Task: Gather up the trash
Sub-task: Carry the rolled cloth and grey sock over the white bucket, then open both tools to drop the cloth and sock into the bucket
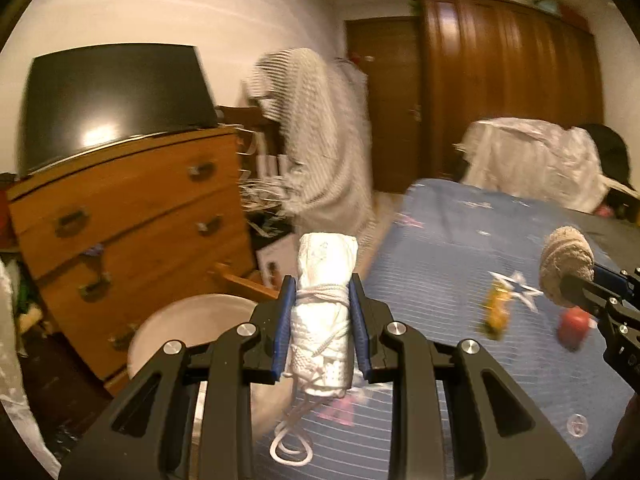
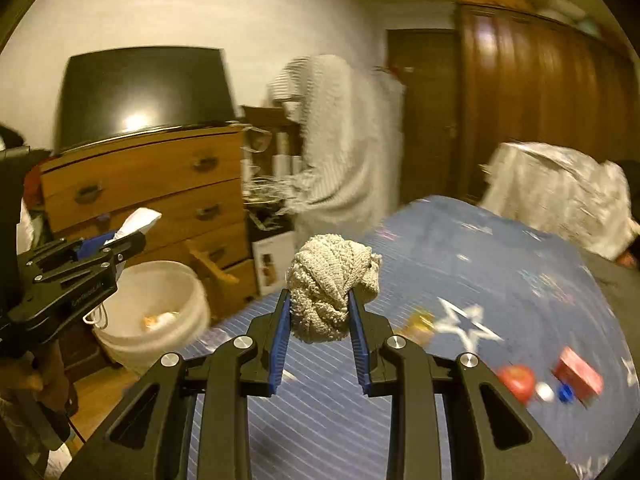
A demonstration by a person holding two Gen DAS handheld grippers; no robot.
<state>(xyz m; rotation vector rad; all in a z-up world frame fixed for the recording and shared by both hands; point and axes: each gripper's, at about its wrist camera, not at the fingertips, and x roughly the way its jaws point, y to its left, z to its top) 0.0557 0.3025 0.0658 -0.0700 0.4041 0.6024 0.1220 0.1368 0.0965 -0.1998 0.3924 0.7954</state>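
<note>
My left gripper [image 1: 322, 290] is shut on a rolled white face mask [image 1: 324, 320] whose ear loops dangle below the fingers. It hangs over the edge of the blue bed [image 1: 460, 248], just right of a white bucket [image 1: 176, 332]. My right gripper [image 2: 319, 296] is shut on a balled beige knitted cloth [image 2: 324, 292] above the bed [image 2: 500, 280]. In the right wrist view the left gripper [image 2: 132, 240] shows at the left, above the bucket [image 2: 160, 280], which holds a few orange and white scraps. The right gripper [image 1: 568, 284] with its cloth [image 1: 566, 258] shows at the right edge of the left wrist view.
On the bed lie a yellow wrapper [image 1: 496, 312], a red round thing [image 2: 518, 382], a red box [image 2: 578, 370] and a blue cap [image 2: 565, 393]. A wooden chest of drawers [image 1: 132, 216] with a dark screen [image 1: 116, 96] stands left. A hanging white garment [image 1: 320, 140] and wardrobe [image 1: 508, 80] are behind.
</note>
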